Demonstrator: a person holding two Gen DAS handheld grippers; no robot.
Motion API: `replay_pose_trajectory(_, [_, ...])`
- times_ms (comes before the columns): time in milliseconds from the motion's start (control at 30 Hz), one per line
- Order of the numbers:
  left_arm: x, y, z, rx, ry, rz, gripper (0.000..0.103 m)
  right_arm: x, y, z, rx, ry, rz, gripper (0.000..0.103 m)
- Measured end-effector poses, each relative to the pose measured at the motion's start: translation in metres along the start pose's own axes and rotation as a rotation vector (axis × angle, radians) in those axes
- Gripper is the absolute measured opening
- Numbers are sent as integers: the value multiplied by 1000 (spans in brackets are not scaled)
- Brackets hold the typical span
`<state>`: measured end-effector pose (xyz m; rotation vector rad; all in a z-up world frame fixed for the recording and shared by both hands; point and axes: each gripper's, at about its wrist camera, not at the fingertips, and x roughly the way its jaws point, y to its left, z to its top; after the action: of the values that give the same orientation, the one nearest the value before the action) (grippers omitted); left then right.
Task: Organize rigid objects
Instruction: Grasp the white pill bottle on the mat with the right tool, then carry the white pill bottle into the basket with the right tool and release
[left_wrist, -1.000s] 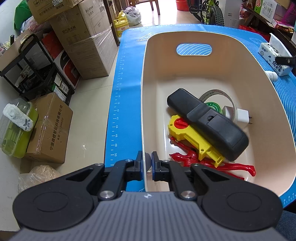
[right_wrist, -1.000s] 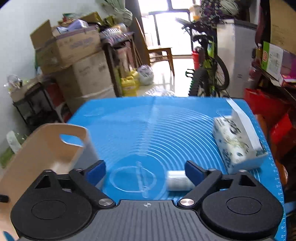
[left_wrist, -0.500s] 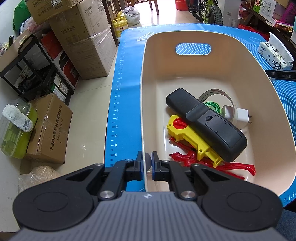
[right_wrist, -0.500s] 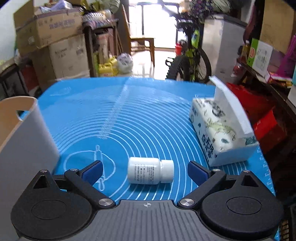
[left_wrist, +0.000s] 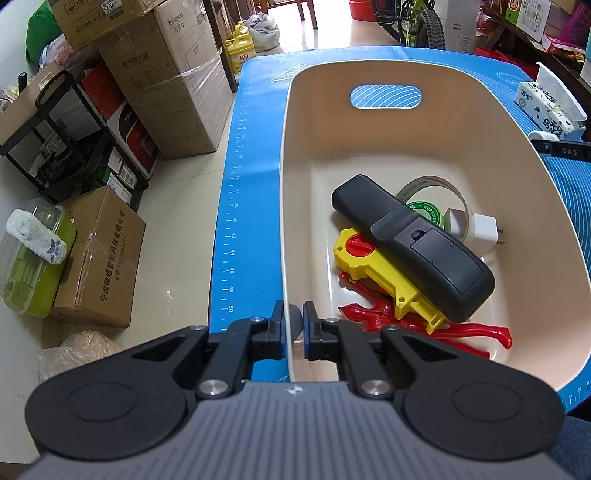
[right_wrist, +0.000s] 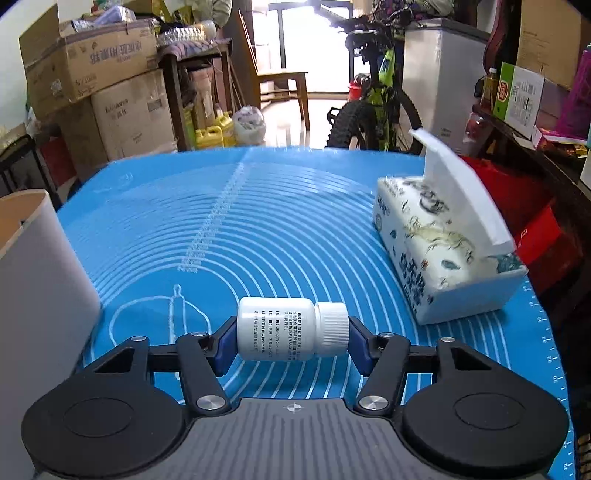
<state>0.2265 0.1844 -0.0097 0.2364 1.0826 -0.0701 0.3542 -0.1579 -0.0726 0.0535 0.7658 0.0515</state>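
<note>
1. White pill bottle (right_wrist: 291, 328): it lies on its side between the jaws of the right gripper (right_wrist: 291, 341), one blue pad against its base and the other against its ribbed cap, just above the blue mat (right_wrist: 258, 221) on the worktop. Half a second ago the jaws stood wide apart with the bottle lying loose on the mat ahead of them; now they have closed end to end on it. I judge the grasp made, so what remains is the lift and the carry to the bin.
2. The bottle looks rigid, smooth and white, with small printed text along its body and a screw cap to the right. Held by its ends, it may pivot or slip if the squeeze is light.
3. The left gripper (left_wrist: 293, 326) has its jaws clamped on the near rim of the cream bin (left_wrist: 461, 122), as in the earlier views, steadying it.
4. Inside the bin lie a red plastic toy (left_wrist: 443, 328), a yellow toy tool (left_wrist: 384, 273), a black remote (left_wrist: 413, 247) on top of them, a tape roll (left_wrist: 424, 210) and a white charger plug (left_wrist: 484, 229).
5. Farther right on the mat sits a tissue pack (right_wrist: 443, 243), well apart from the bottle.
</note>
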Motion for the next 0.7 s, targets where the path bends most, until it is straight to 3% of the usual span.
replay_pose_trajectory(367, [-1, 0, -1, -5, -1, 1, 10, -67, 37, 37, -74, -137, 88, 64])
replay_pose_trajectory(500, [0, -1, -1, -4, -2, 3, 10, -96, 61, 53, -102, -191, 153, 64])
replay_pose_trajectory(700, [-1, 1, -2, -5, -3, 3, 10, -124, 105, 64, -152, -206, 262, 64])
